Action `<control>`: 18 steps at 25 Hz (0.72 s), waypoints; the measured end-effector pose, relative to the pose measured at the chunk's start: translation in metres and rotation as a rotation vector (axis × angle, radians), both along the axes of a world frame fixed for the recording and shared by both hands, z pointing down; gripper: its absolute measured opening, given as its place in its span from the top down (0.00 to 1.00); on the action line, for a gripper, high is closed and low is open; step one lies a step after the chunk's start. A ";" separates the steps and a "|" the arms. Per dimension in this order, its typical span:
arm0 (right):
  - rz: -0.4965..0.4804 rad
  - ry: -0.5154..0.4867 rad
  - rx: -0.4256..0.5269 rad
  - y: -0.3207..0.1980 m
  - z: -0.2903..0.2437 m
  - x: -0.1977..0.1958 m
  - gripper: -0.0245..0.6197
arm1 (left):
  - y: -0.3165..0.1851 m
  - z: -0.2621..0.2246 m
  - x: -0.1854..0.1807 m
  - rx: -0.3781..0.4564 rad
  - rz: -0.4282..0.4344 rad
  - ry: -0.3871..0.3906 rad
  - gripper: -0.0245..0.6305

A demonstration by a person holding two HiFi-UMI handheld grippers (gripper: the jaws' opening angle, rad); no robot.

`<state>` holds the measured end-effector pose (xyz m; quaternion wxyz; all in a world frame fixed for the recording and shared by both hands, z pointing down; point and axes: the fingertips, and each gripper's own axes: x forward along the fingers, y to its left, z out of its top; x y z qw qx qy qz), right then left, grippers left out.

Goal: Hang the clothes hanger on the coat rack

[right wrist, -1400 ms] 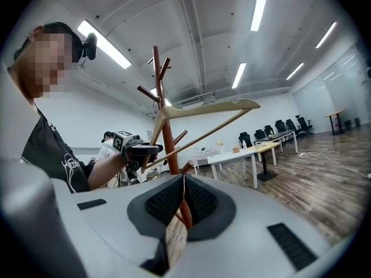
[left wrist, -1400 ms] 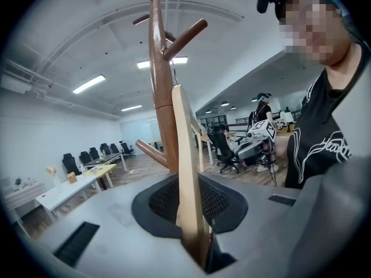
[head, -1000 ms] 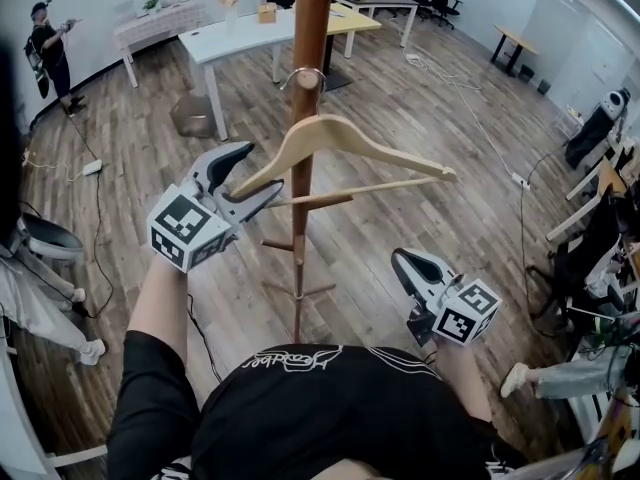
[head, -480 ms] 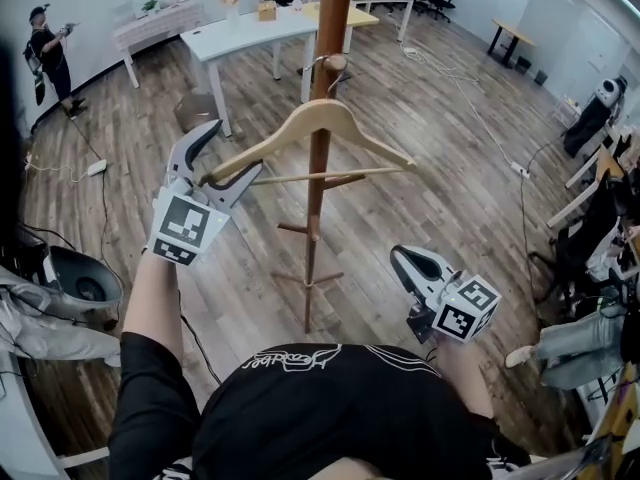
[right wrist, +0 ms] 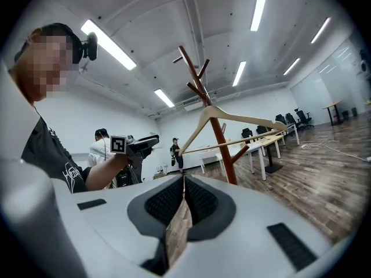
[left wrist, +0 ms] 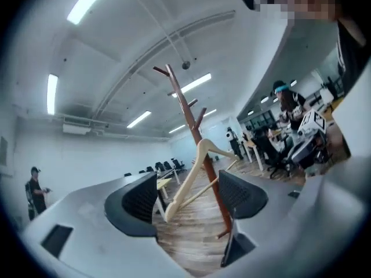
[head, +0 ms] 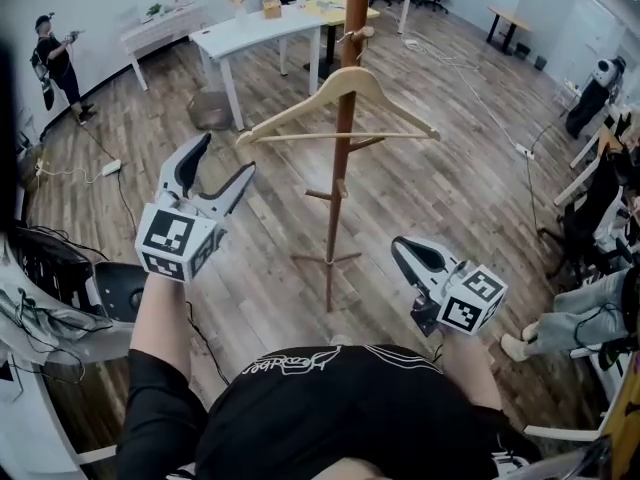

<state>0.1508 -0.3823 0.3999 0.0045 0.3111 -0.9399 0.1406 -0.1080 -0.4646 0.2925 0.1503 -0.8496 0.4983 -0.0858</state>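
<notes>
A pale wooden clothes hanger [head: 345,108] hangs by its metal hook from a peg high on the brown coat rack [head: 338,198], and nothing grips it. My left gripper [head: 226,156] is open and empty, to the left of the hanger's left end and apart from it. The left gripper view shows the hanger [left wrist: 191,178] and the coat rack [left wrist: 203,155] some way beyond its wide-spread jaws. My right gripper [head: 400,246] is shut and empty, low at the right near my body. From the right gripper view the hanger [right wrist: 232,117] rests level on the coat rack [right wrist: 215,133].
White tables [head: 250,33] stand behind the rack. A person [head: 55,63] stands at the far left wall. A chair [head: 110,293] is close on my left, and a seated person's legs [head: 570,318] and more chairs crowd the right. A cable [head: 110,183] runs over the wooden floor.
My left gripper opened off the hanger's left end and drew back toward me. The hanger stays hung on the rack. Both grippers and the head view have backed away from the rack.
</notes>
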 end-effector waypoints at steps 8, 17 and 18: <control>-0.009 0.005 0.040 0.087 -0.011 -0.036 0.90 | 0.135 0.017 0.045 -0.167 0.317 0.210 0.74; -0.030 -0.013 0.013 0.159 0.003 -0.063 0.90 | 0.237 0.053 0.083 -0.308 0.514 0.361 0.95; -0.036 -0.022 0.006 0.165 0.004 -0.064 0.90 | 0.246 0.059 0.091 -0.335 0.543 0.366 0.95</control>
